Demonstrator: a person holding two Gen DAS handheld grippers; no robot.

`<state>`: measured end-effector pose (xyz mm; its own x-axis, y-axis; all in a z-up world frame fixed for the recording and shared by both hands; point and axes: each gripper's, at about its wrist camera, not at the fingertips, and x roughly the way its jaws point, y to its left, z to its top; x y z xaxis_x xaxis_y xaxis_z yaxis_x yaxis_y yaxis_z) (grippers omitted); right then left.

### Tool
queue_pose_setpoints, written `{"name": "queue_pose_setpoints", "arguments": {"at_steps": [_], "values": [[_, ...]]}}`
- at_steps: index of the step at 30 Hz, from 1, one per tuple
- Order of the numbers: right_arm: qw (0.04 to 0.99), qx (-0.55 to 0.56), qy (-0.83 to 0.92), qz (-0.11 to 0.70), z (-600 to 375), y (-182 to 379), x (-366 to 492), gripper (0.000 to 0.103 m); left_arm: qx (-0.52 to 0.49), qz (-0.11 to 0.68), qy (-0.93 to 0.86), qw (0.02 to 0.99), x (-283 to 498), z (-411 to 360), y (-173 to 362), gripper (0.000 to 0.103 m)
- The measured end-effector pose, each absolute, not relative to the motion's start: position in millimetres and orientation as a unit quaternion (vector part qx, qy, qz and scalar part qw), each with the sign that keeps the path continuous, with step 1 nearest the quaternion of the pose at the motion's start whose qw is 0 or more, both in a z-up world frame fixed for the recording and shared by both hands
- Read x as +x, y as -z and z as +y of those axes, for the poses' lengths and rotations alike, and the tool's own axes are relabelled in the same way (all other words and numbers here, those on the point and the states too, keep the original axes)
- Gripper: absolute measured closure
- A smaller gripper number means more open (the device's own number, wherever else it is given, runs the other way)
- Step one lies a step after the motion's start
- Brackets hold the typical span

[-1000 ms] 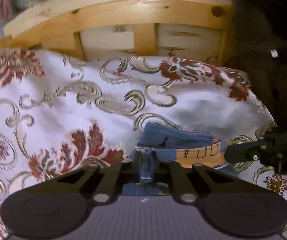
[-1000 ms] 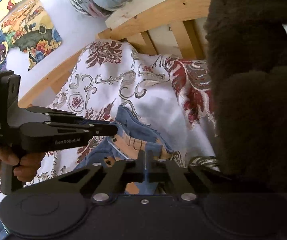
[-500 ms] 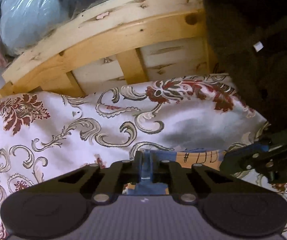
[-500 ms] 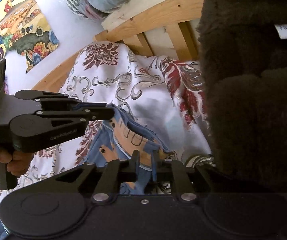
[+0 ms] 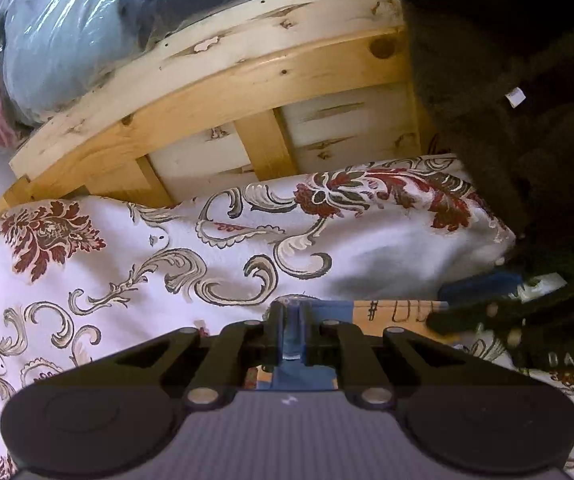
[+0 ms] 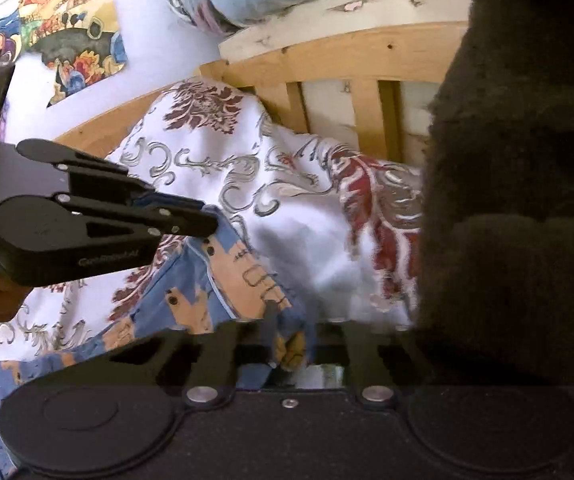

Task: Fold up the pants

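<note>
The pants (image 6: 223, 280) are gripped by both closed jaws, left gripper (image 5: 291, 334) at nine o'clock of right gripper (image 6: 289, 340), over the bed (image 5: 147, 248).

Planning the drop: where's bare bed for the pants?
Free: floral bedspread between wooden headboard and left gripper. Crowded: right side, where right gripper, pants and dark fuzzy blanket meet.

Pants (image 6: 223, 280) in both grippers' fingers (image 6: 273, 320)
</note>
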<state>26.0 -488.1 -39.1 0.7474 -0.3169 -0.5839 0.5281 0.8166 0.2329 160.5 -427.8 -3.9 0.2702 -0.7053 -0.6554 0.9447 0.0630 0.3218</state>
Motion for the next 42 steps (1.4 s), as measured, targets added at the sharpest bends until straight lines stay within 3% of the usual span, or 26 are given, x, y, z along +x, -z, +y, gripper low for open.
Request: {"name": "queue_pose_setpoints", "arguments": {"at_steps": [5, 8, 10, 14, 15, 18, 23, 28, 31, 33, 35, 37, 38, 42], "values": [[0.922, 0.170, 0.238, 0.254, -482, 28, 17, 0.096, 0.355, 0.165, 0.577, 0.717, 158, -428, 5, 0.095], [0.909, 0.155, 0.249, 0.296, -482, 37, 29, 0.086, 0.363, 0.161, 0.566, 0.723, 156, -434, 15, 0.093], [0.908, 0.152, 0.247, 0.301, -482, 39, 32, 0.082, 0.368, 0.164, 0.556, 0.727, 156, -439, 23, 0.083], [0.927, 0.136, 0.244, 0.250, -475, 27, 20, 0.061, 0.298, 0.185, 0.553, 0.756, 169, -425, 12, 0.029], [0.933, 0.141, 0.235, 0.232, -474, 23, 14, 0.061, 0.270, 0.187, 0.555, 0.765, 174, -415, 6, 0.023], [0.946, 0.167, 0.189, 0.206, -476, 20, 9, 0.062, 0.207, 0.202, 0.543, 0.788, 188, -378, -7, 0.019], [0.945, 0.192, 0.112, 0.238, -476, 27, 25, 0.064, 0.145, 0.271, 0.503, 0.808, 205, -300, 6, 0.019], [0.925, 0.195, 0.144, 0.293, -477, 38, 37, 0.059, 0.130, 0.347, 0.451, 0.812, 204, -235, 39, 0.019], [0.919, 0.229, 0.146, 0.285, -487, 42, 34, 0.058, 0.140, 0.381, 0.406, 0.819, 209, -203, 60, 0.019], [0.924, 0.234, 0.123, 0.276, -485, 41, 32, 0.044, 0.119, 0.406, 0.385, 0.820, 213, -176, 61, 0.019], [0.934, 0.232, 0.092, 0.255, -481, 35, 28, 0.015, 0.097, 0.417, 0.389, 0.816, 213, -151, 51, 0.018], [0.944, 0.210, 0.081, 0.242, -470, 28, 28, 0.003, 0.107, 0.399, 0.394, 0.821, 206, -123, 35, 0.008], [0.947, 0.197, 0.071, 0.245, -462, 25, 31, 0.001, 0.114, 0.384, 0.394, 0.828, 202, -108, 28, 0.000], [0.943, 0.142, -0.014, 0.301, -415, 26, 66, 0.001, 0.151, 0.348, 0.373, 0.847, 205, -53, 7, 0.000]]}}
